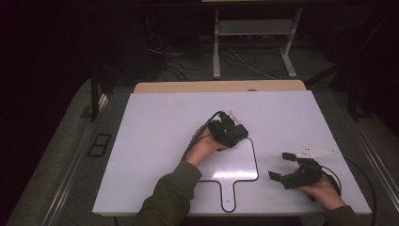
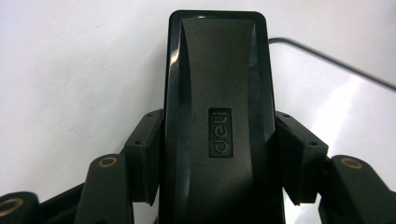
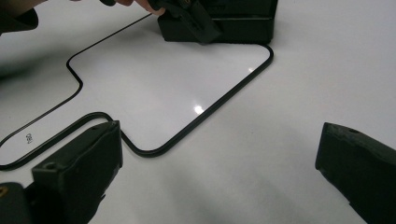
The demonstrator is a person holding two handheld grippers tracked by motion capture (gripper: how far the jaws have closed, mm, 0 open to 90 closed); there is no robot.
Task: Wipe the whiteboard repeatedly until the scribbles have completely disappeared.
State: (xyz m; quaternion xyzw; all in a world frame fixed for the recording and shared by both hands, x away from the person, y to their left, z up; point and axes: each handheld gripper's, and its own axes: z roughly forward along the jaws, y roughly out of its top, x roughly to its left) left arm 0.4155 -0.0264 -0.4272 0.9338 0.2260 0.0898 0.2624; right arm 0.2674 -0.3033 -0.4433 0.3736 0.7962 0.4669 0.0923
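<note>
White and bare, the desk (image 1: 155, 141) carries a thin black outline (image 1: 256, 162) shaped like a paddle, its handle pointing toward the near edge. Beyond the far edge lie a dark floor and the legs of a metal frame (image 1: 254, 42). The left tongs (image 1: 230, 134) sit near the desk's middle, clenched on a black stapler (image 2: 217, 116): both pads press its sides, and the stapler points away along the jaws. It rests at the outline's far left corner. The right tongs (image 1: 282, 165) hover over the near right part of the desk, released, their jaws standing wide apart with nothing between them, well apart from the stapler.
</note>
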